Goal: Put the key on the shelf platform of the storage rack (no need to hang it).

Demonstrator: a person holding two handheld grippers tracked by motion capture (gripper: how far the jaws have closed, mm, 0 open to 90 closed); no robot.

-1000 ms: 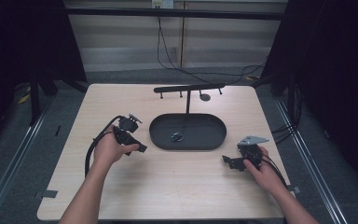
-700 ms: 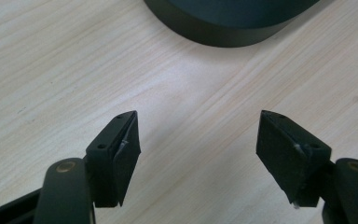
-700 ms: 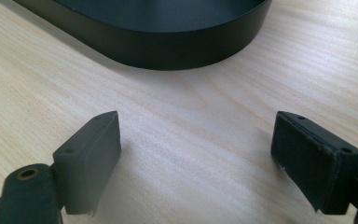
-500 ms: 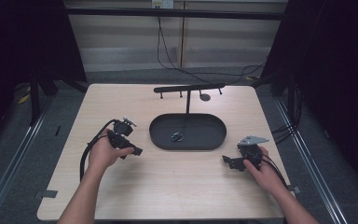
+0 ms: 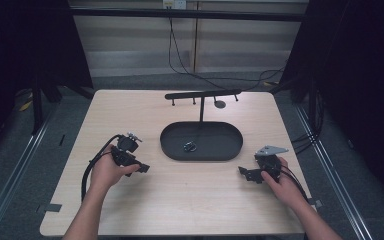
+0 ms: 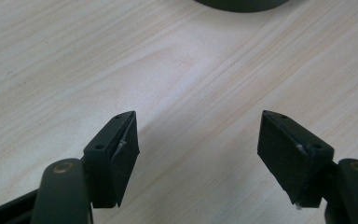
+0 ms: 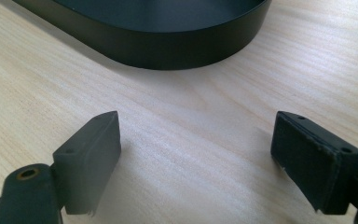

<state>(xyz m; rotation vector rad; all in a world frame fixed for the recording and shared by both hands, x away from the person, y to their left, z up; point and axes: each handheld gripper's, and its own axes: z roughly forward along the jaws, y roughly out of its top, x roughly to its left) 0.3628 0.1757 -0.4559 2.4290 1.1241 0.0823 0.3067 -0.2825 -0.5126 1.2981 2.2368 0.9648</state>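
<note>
A black oval tray (image 5: 172,148) lies at the middle of the wooden table, and a small metal ring-like piece (image 5: 189,146) rests inside it. From the tray rises a black T-shaped stand (image 5: 202,95) with short pegs under its crossbar. To the left of the tray a hand holds my left gripper (image 5: 144,168), jaws open over bare wood (image 6: 197,130). My right gripper (image 5: 243,173) sits low at the tray's right, also open with nothing between its jaws (image 7: 196,137). The tray's curved wall (image 7: 168,49) fills the top of the right gripper view.
The light wooden table (image 5: 190,200) has free room along its front and at both sides of the tray. Cables (image 5: 92,162) trail from the left gripper toward the person. Dark curtains and metal rails flank the table.
My left gripper has drawn back to the left and toward the person, away from the tray. The right gripper has stayed put.
</note>
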